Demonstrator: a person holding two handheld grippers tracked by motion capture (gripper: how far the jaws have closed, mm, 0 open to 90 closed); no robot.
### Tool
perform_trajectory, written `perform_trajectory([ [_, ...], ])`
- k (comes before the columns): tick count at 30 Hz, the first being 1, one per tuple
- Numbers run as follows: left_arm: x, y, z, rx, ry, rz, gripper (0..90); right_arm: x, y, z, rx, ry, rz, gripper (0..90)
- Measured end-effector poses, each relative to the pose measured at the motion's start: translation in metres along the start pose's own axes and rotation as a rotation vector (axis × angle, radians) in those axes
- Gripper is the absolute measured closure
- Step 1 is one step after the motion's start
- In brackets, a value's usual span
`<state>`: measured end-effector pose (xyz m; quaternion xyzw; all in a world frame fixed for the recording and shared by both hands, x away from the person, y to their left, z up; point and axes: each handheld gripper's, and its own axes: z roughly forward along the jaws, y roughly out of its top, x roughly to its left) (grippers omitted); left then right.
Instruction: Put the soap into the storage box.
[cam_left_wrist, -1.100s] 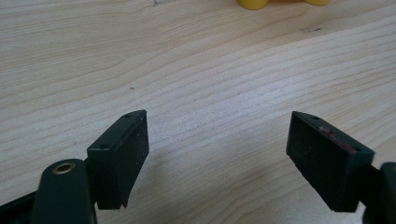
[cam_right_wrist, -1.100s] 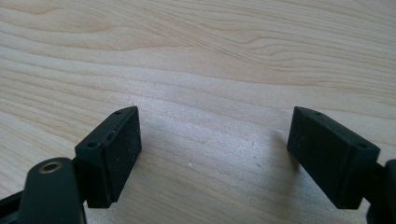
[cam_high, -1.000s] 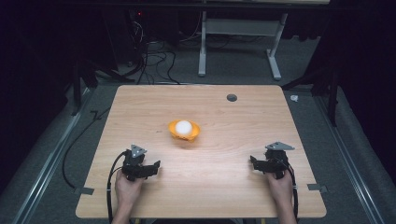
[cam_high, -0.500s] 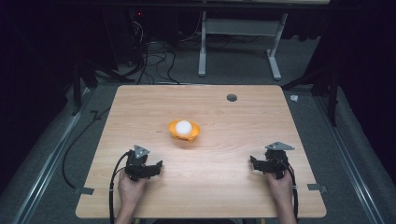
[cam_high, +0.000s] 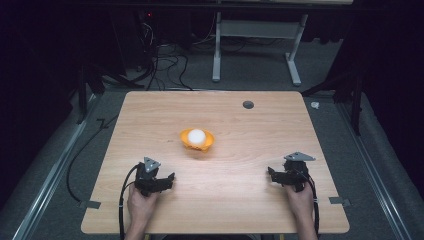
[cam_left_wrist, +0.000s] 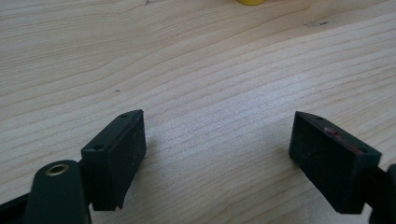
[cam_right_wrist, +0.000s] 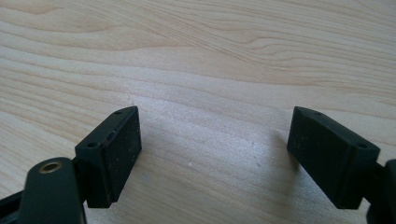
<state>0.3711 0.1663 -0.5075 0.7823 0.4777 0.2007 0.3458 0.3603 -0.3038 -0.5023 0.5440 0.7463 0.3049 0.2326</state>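
One white ball sits in one orange bowl, roughly mid-bench and well apart from both grippers. Since a second ago the left hand-held gripper has crept a bit right and toward the bowl, so I'd guess it's lining up a reach. The right hand-held gripper hasn't budged. That's two grippers, both with jaws spread wide over bare wooden bench, nothing pinched. One dark hole near the far edge.
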Motion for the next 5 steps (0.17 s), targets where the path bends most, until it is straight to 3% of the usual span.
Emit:
perform_trajectory([
  [5, 0.0, 0.0, 0.0, 0.0, 0.0, 0.0, 19.2, 0.0, 0.0, 0.0, 0.0, 0.0, 0.0, 18.4],
])
